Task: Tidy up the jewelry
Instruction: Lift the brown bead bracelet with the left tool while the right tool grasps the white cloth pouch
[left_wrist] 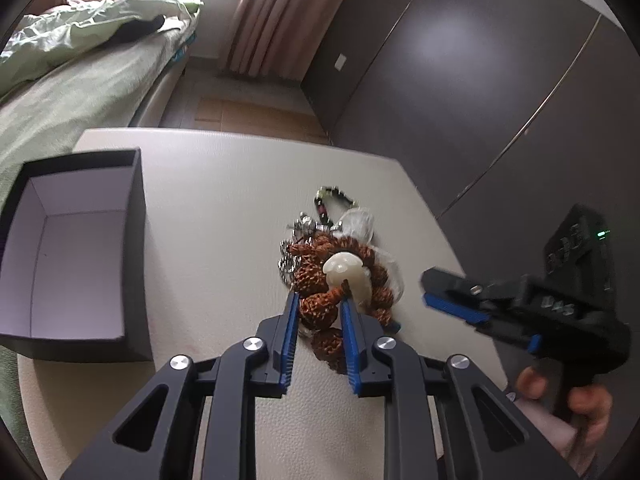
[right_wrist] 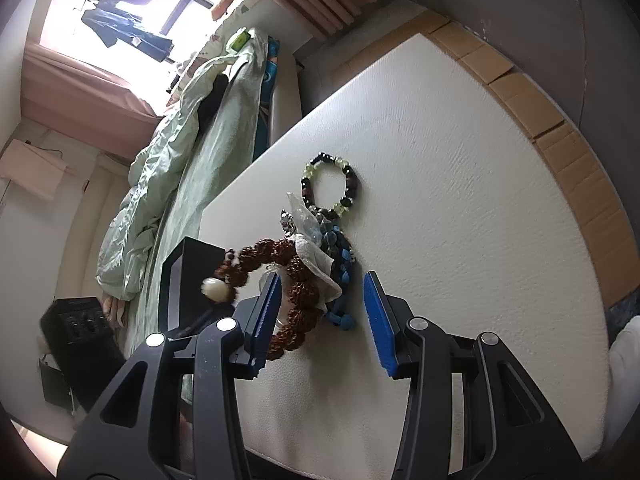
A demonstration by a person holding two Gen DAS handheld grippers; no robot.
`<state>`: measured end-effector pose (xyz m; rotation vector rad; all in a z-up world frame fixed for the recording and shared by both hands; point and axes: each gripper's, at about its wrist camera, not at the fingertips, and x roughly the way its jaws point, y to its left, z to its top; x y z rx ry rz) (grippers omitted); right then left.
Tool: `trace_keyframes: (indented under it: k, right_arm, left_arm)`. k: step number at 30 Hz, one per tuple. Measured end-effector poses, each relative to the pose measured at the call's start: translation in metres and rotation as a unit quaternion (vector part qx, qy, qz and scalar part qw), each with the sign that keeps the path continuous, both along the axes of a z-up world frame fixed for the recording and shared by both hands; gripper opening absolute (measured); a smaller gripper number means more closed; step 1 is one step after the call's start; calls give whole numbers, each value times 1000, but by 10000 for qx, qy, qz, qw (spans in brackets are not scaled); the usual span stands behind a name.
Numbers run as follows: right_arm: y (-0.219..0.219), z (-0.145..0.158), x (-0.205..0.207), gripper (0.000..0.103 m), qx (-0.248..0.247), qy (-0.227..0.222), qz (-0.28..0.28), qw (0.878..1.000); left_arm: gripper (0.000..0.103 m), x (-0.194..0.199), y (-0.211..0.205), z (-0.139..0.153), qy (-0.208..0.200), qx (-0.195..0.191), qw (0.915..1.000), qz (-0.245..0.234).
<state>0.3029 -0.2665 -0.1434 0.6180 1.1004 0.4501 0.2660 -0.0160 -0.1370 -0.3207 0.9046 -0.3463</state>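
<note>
A brown bracelet of knobbly beads [left_wrist: 310, 274] with one large white bead [left_wrist: 344, 270] lies on top of a jewelry pile on the white table [left_wrist: 220, 200]. My left gripper [left_wrist: 320, 297] is shut on one of its brown beads, with a blue pad on either side. In the right wrist view the bracelet [right_wrist: 256, 256] loops toward the black box [right_wrist: 180, 280], and its white bead [right_wrist: 214, 289] is blurred. My right gripper [right_wrist: 322, 312] stands open over the pile's near end, pressing on nothing. It also shows at the right [left_wrist: 438, 292].
An open black box [left_wrist: 136, 240] with a pale inside stands at the table's left. The pile holds a green-and-dark bead bracelet [right_wrist: 350, 180], a blue bead string [right_wrist: 344, 268], a clear plastic bag [right_wrist: 304, 216] and a silver chain [left_wrist: 286, 260]. A green bed [left_wrist: 60, 80] lies beyond.
</note>
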Motion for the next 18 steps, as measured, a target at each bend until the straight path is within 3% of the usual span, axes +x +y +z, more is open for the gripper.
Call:
trace_keyframes:
  k: [5, 8, 16, 18]
  right_arm:
    - [9, -4, 6, 45, -57, 115, 82, 9999]
    - [13, -6, 10, 62, -150, 145, 59, 9998]
    - [43, -4, 14, 62, -331, -2, 275, 9991]
    - [51, -3, 14, 57, -452, -65, 279, 9986]
  left_arm:
    - [17, -9, 13, 23, -344, -116, 9992, 193]
    - [17, -13, 18, 34, -482, -125, 9984, 263]
    - [17, -28, 36, 51, -603, -185, 9972, 411]
    - [17, -31, 39, 56, -640, -182, 9969, 413]
